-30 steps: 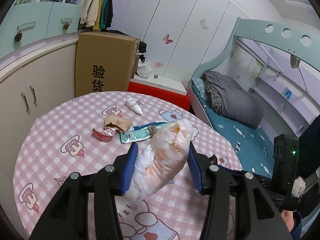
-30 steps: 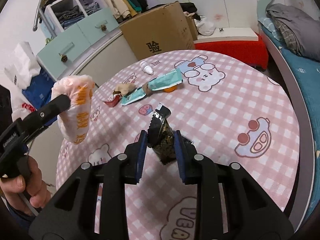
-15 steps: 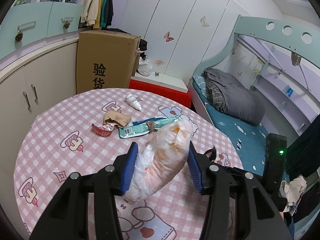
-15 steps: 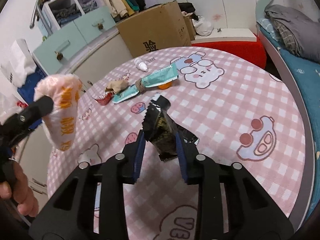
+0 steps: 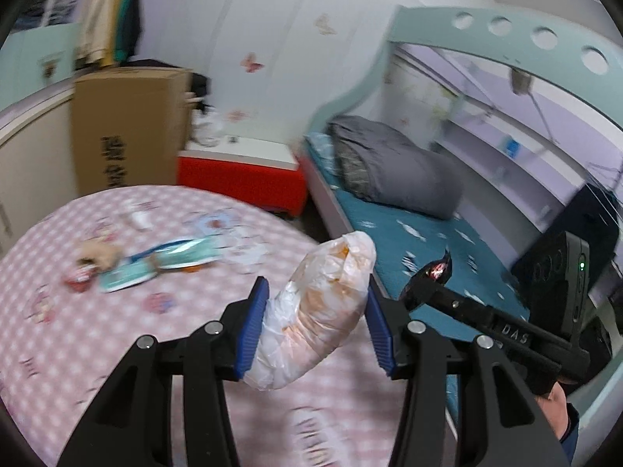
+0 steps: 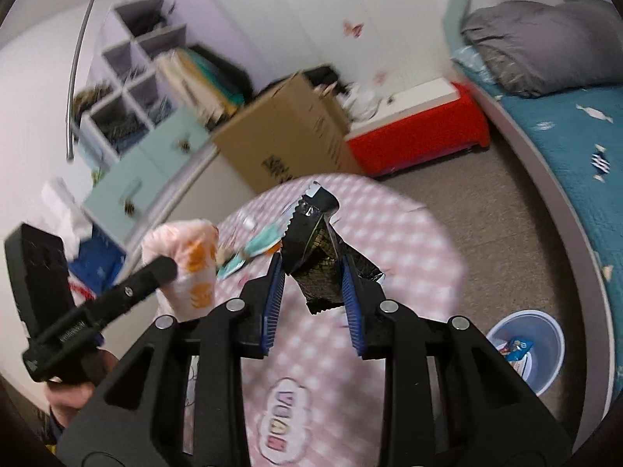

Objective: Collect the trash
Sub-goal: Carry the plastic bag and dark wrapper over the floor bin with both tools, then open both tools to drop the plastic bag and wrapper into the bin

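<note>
Trash: crumpled white-orange plastic bag [image 5: 319, 307] pinched in left tongs [image 5: 317, 321], up off desk [image 5: 58, 311]. Black snack wrapper [image 6: 315, 260] pinched in right tongs [image 6: 313, 292], also in air. More scraps on pink checkered desk: teal wrappers [image 5: 155, 264], red bit [image 5: 78, 282], all blurry. Blue-white bin [image 6: 529, 350] on floor right of desk, some wrappers inside. Cardboard box [image 5: 124, 128] behind desk.

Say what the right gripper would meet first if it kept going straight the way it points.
Probably the pink checked tablecloth: the right gripper, shut on a black foil wrapper, aims down at it. Depth is unclear.
</note>
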A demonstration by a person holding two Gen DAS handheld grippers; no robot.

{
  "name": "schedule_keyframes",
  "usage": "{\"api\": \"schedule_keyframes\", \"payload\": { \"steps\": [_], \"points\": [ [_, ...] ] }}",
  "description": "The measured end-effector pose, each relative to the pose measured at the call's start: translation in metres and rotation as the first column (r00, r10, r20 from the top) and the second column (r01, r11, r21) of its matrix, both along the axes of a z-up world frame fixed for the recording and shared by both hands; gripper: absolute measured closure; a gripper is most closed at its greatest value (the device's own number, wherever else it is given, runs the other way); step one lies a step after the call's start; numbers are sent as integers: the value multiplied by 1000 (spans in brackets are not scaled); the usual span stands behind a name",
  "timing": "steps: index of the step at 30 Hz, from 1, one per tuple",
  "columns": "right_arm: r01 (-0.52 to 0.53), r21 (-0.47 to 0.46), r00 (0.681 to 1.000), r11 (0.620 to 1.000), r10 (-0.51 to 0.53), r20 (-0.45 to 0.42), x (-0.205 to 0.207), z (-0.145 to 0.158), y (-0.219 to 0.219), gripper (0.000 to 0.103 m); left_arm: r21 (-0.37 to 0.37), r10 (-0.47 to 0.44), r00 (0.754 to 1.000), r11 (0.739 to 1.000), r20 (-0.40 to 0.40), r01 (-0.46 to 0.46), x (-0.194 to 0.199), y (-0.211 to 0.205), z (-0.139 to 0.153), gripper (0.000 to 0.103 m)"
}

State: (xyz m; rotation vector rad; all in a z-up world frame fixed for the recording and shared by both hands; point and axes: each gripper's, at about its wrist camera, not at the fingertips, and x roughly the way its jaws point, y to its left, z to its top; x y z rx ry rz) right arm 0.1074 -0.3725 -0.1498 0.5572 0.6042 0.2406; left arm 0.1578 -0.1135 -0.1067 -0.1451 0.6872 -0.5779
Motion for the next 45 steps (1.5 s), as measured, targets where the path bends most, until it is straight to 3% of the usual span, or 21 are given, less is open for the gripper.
{"api": "schedule_keyframes", "payload": {
  "steps": [4,7,12,15,22,30,32,33,35,36,45],
  "points": [
    [111,17,994,994,-111,-7,-23,-7,-54,74,3,-97,995,995,-12,97,0,-55,-1,55],
    [200,39,979,979,-198,-42,-39,-23,-95,74,3,-166,984,986,-63,167,4,-105,-13,55],
    [310,67,945,948,-300,-133,-62,-66,-151,74,6,-258,949,965,-183,263,10,-178,-45,55],
    [357,98,920,929,-331,-212,-70,-103,-177,74,44,-287,927,951,-241,306,11,-216,-70,55],
    [397,146,874,906,-325,-361,-66,-175,-202,74,168,-271,892,922,-361,348,19,-281,-135,55],
    [406,175,844,897,-295,-448,-49,-221,-212,74,245,-200,857,905,-475,347,46,-304,-200,54],
    [405,176,837,897,-286,-466,-43,-229,-212,74,257,-186,851,903,-491,345,52,-308,-211,49],
    [406,177,829,897,-280,-484,-40,-237,-213,71,262,-183,848,900,-498,348,54,-308,-215,45],
    [418,172,811,892,-281,-512,-36,-246,-215,62,284,-172,841,891,-513,355,57,-313,-223,27],
    [425,179,804,887,-279,-524,-35,-251,-216,44,302,-163,840,884,-517,357,58,-314,-226,26],
    [481,162,770,862,-326,-549,-47,-254,-222,7,335,-151,861,878,-486,343,56,-313,-221,18]
  ]
}}
